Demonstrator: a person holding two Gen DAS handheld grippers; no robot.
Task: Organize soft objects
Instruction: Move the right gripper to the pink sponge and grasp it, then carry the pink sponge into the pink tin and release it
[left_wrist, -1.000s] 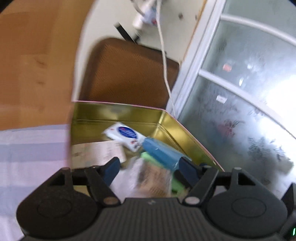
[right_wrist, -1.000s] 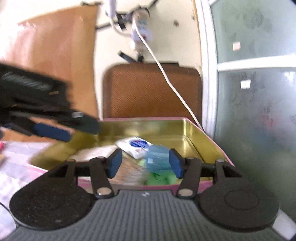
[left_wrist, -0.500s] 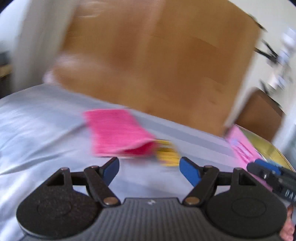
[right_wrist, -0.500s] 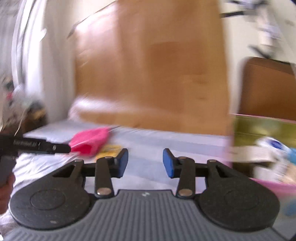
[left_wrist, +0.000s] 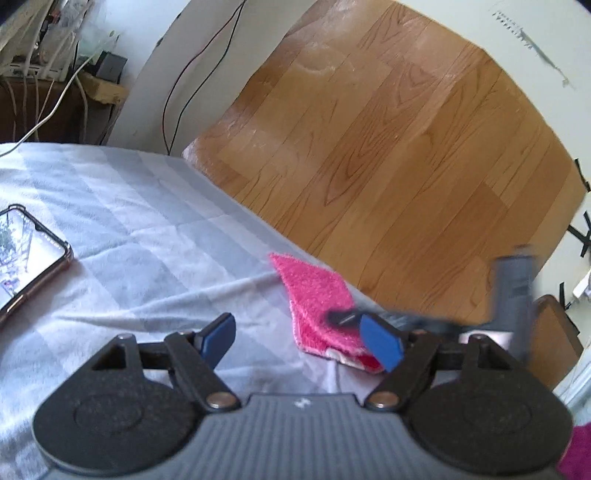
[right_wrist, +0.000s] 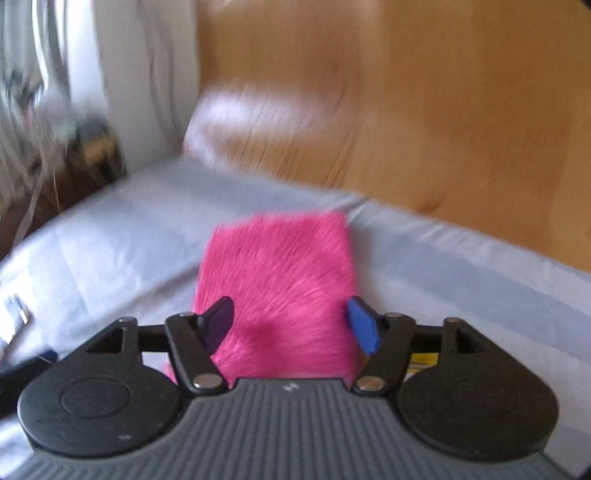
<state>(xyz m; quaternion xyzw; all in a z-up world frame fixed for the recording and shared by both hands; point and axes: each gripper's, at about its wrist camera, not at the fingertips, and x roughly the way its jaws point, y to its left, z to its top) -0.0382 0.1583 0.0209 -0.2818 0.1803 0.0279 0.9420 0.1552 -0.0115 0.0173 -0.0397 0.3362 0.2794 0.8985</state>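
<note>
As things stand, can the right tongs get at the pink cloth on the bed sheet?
Probably yes. The right tongs stand open, their jaws having just widened, with the pink cloth lying flat straight ahead between them and nothing on top. The left tongs sit off to one side.

I saw the cloth (left_wrist: 317, 302) lying on the bedsheet (left_wrist: 147, 229) near its far edge, the phone (left_wrist: 26, 254) well apart to its left on the same sheet, and the wooden board (left_wrist: 388, 147) standing behind both.
</note>
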